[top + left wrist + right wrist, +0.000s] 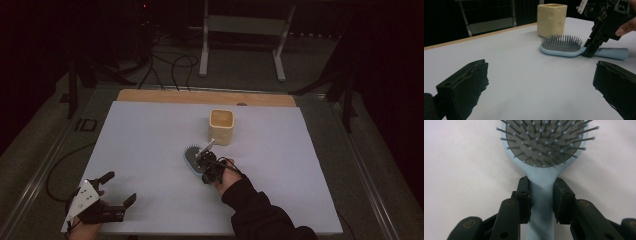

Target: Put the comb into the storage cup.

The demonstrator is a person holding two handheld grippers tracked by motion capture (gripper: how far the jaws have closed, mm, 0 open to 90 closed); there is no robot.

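Note:
A light blue hairbrush [191,155] with grey bristles up lies flat on the white table cover, just in front of a cream square cup [221,127]. My right gripper [201,161] comes down on the brush's neck. In the right gripper view, the two black pads press either side of the blue handle, so the right gripper [542,200] is shut on the hairbrush [544,142]. My left gripper [119,187] rests near the front left corner with its jaws wide apart and nothing between them. The left gripper view shows the hairbrush [560,45], cup [552,18] and right gripper [590,50] ahead of the left gripper [541,80].
The white cover [150,140] spans most of the table, with a strip of wooden edge [200,96] at the back. Beyond it, a metal frame stand [242,30] and cables [170,65] are on the dark floor.

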